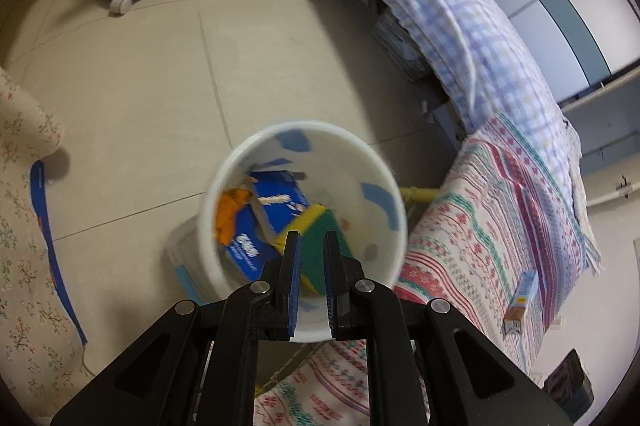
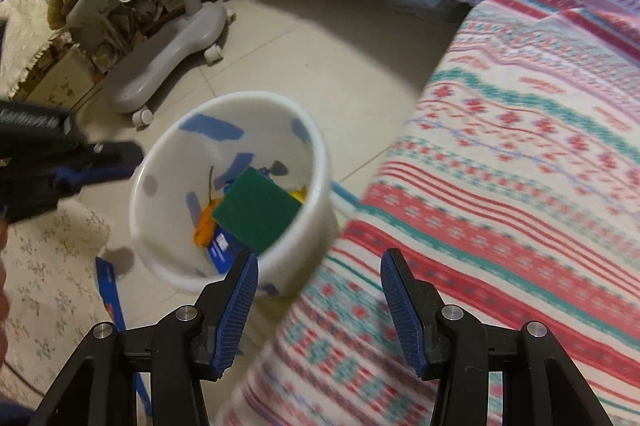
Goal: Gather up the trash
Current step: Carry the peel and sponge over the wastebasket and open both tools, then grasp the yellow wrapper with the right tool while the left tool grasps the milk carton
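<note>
Left gripper point(image 1: 313, 246) hung over the near rim of the white bin point(image 1: 394, 194), fingers nearly together with a narrow gap — nothing between them that I could make out; the green seen through the gap was the sponge point(image 1: 320, 246) down inside the bin. Right gripper point(image 2: 319, 266) was spread wide and empty, above the bin's near rim and the edge of the striped blanket point(image 2: 520, 146). Bin point(image 2: 320, 162) stood on the tile floor point(image 1: 140, 86), just beside the blanket-covered bed. Inside it: sponge point(image 2: 256, 210) lying tilted with green side up and a yellow edge showing, a blue box point(image 1: 276, 202) under it, an orange scrap point(image 1: 229, 214) against the left wall. From the right wrist the box point(image 2: 221, 246) showed only as a blue corner below the sponge, the scrap point(image 2: 206, 222) just left of it. A small carton point(image 1: 520, 302) lay on the blanket well right of the bin. A blue strip point(image 1: 52, 246) lay along the floral fabric point(image 1: 24, 246) to the left; also visible from the right wrist point(image 2: 110, 290). Grey wheeled base point(image 2: 168, 62) stood on the floor beyond the bin, well apart. The left gripper point(image 2: 120, 162) showed at the right view's left edge, blurred, near the bin's rim — contact with the rim couldn't be told.
</note>
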The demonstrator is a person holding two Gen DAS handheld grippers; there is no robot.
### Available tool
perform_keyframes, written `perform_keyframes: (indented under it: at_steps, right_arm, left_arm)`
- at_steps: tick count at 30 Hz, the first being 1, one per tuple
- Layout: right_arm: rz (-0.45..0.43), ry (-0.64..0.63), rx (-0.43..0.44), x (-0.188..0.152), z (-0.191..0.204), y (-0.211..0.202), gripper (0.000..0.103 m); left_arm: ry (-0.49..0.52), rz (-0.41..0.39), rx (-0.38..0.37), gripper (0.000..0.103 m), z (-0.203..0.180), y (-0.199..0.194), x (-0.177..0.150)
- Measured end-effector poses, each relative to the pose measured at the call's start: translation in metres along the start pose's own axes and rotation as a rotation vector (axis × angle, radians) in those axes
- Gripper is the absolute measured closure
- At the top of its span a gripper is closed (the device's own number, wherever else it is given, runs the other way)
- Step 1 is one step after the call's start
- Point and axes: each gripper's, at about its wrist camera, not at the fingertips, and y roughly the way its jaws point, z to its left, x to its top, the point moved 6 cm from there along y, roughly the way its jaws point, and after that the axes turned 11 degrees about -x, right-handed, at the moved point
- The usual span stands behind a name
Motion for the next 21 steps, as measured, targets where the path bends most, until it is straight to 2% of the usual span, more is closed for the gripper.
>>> perform_keyframes:
  at_steps: [4,8,14,21]
  right_arm:
    - [-0.028,-0.023,-0.030,-0.009,-0.020,-0.023,0.047]
    - [-0.035,-0.027,-0.048,-0.019,-0.043,-0.037,0.047]
    - [-0.042,0.004,-0.105,-0.033,-0.087,-0.060,0.047]
    - [-0.029,0.034,-0.147,-0.057,-0.136,-0.089,0.045]
  left_arm:
    - [0.076,0.047,-0.021,0.090,-0.029,0.008,-0.012]
    - [0.145,0.081,-0.030,0.081,-0.056,0.015,-0.026]
    - [0.260,0.102,-0.037,0.081,-0.100,0.020,-0.048]
    - [0.419,0.138,-0.056,0.080,-0.165,0.032,-0.089]
